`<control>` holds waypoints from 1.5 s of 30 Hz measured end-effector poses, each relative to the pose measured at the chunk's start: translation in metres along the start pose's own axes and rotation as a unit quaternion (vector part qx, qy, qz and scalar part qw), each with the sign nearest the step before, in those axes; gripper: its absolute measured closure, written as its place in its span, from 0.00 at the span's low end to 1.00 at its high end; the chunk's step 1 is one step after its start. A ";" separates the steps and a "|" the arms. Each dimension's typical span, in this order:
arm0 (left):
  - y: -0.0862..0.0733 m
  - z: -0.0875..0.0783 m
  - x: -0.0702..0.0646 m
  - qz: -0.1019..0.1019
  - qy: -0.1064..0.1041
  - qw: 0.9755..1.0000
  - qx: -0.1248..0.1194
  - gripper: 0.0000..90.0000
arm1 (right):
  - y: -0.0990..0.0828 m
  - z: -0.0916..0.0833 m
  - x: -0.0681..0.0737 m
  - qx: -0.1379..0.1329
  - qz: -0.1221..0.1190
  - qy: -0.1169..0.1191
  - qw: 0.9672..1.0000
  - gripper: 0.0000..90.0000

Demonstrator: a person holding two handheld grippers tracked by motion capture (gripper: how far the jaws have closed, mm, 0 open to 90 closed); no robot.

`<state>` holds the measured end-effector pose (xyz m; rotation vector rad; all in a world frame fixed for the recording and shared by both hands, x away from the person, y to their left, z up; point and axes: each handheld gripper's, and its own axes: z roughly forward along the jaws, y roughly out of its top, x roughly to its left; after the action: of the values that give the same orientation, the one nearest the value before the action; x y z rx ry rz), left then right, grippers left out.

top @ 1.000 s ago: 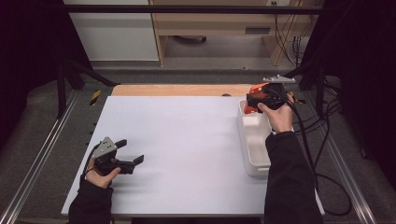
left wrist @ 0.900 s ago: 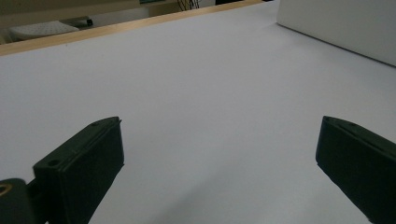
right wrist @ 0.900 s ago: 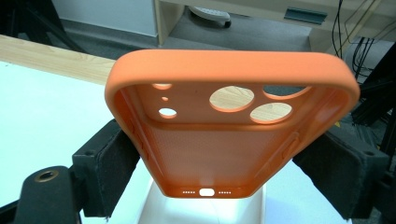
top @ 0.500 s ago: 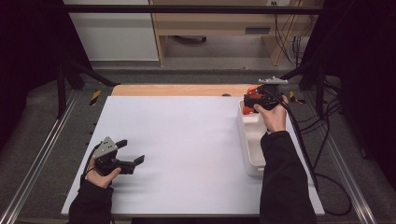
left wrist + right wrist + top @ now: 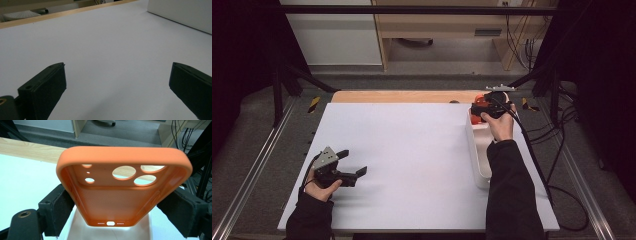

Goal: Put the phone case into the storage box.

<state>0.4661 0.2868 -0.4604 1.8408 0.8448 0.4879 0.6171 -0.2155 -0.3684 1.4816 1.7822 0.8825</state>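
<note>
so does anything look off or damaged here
Nothing stands out. The right gripper grips the orange phone case by its long sides above the white tray; the case looks intact. The left gripper rests open on the bare white table.

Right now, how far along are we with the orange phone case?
Done: the right gripper is clamped on the orange phone case by its long sides. In hand: the case hangs over the far end of the white tray, not set down. Left: placing it somewhere; the left gripper rests open on the white table, holding nothing.
</note>
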 end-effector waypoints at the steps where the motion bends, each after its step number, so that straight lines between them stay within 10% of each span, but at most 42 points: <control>1: 0.000 0.000 0.000 0.000 0.000 1.000 0.001 0.01 | -0.001 0.001 0.000 0.002 -0.001 0.000 1.000 0.17; 45: -0.001 0.002 0.000 0.004 -0.002 1.000 0.006 0.01 | -0.015 0.032 0.001 0.031 0.014 -0.012 0.999 0.17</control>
<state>0.4669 0.2855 -0.4617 1.8573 0.8396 0.4849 0.6356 -0.2140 -0.3987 1.5540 1.7901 0.8265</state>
